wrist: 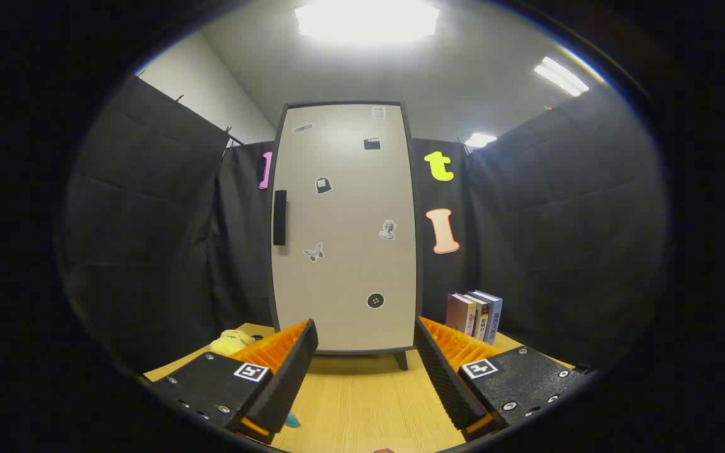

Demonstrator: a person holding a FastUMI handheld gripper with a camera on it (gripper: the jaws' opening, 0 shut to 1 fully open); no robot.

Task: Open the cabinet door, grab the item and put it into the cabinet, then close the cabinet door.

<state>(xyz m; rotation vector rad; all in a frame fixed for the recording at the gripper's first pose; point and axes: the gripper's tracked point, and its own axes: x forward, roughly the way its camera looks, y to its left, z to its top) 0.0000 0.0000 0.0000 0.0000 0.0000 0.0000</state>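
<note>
Fingers (299,371) of my gripper (365,371) are standing wide apart, gripping nothing, with bare wooden table (362,396) showing between them. I am holding the tool level and pointing it straight at the cabinet (345,226), which is standing upright on the table just beyond the fingertips, raised on a short dark leg (402,360). Its pale door (343,251) is sitting closed, flush in the dark frame, and is dotted with small stickers: a butterfly, a bust, a round button shape and a few more higher up. I am seeing the dark vertical handle (279,217) on the door's edge, on the side of my left finger, about halfway up.

Beside the left finger, a yellow soft toy (231,341) is lying on the table near the cabinet's lower corner, well apart from the fingers and partly hidden behind the tool. A small blue-green thing (292,421) is peeking out from under the left finger; I cannot tell what it is. Beyond the right finger, a few books (474,314) are standing upright together next to the cabinet, against the black cloth wall (557,220). A bright ceiling light (367,19) is glaring overhead.
</note>
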